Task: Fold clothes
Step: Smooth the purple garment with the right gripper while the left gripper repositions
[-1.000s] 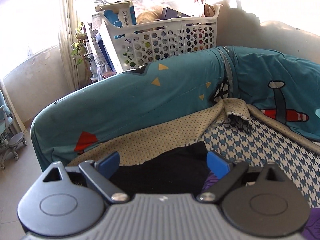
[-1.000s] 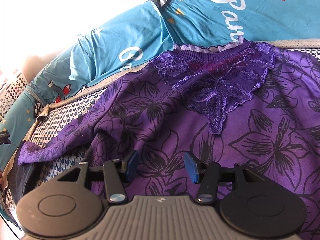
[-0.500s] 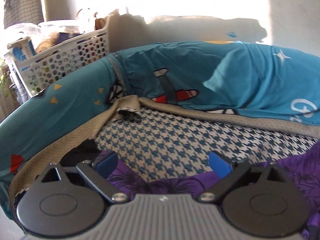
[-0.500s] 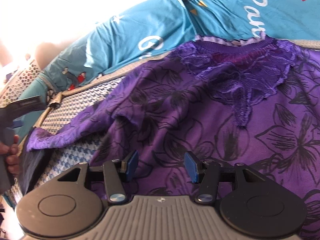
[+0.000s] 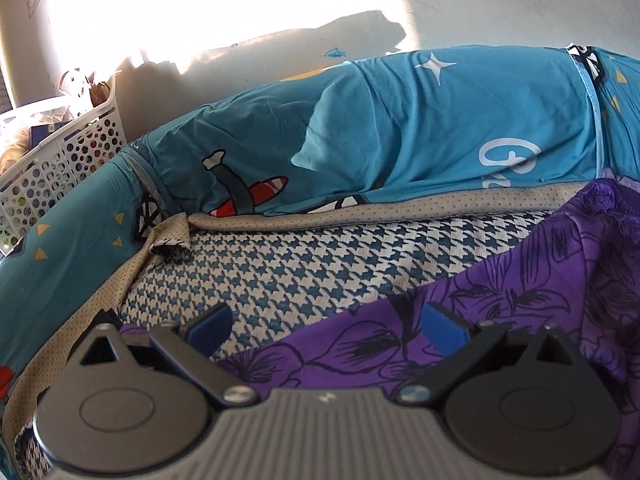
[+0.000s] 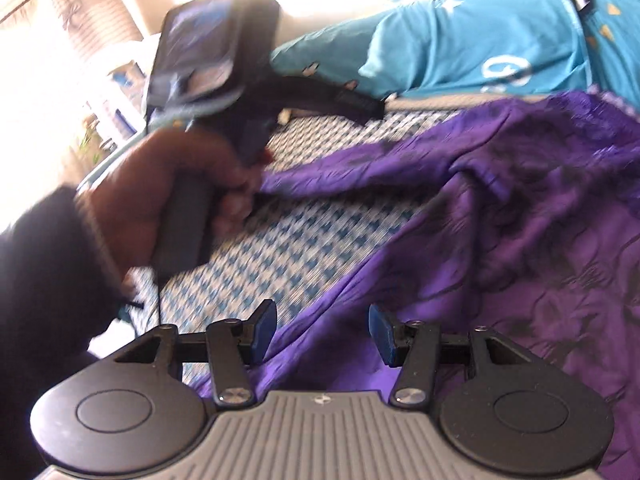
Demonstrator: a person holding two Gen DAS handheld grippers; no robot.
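A purple top with black flower outlines [image 6: 520,220] lies spread on a blue-and-white houndstooth mat [image 6: 304,240]. One sleeve [image 6: 328,172] stretches left across the mat. In the left wrist view my left gripper [image 5: 326,324] is open, low over that sleeve [image 5: 360,352], with its left fingertip over bare mat [image 5: 280,276]. In the right wrist view my right gripper [image 6: 323,330] is open over the top's side edge. A blurred hand [image 6: 172,192] holds the left gripper [image 6: 360,102] above the sleeve end.
A teal printed bumper [image 5: 400,132] and a beige dotted border [image 5: 400,212] ring the mat. A white perforated basket [image 5: 52,168] full of items stands at the far left. A black-sleeved arm [image 6: 40,272] fills the lower left of the right wrist view.
My left gripper has swung right, from a black garment and the basket to the purple sleeve. My right gripper turned left, and the hand with the left gripper has come into its view.
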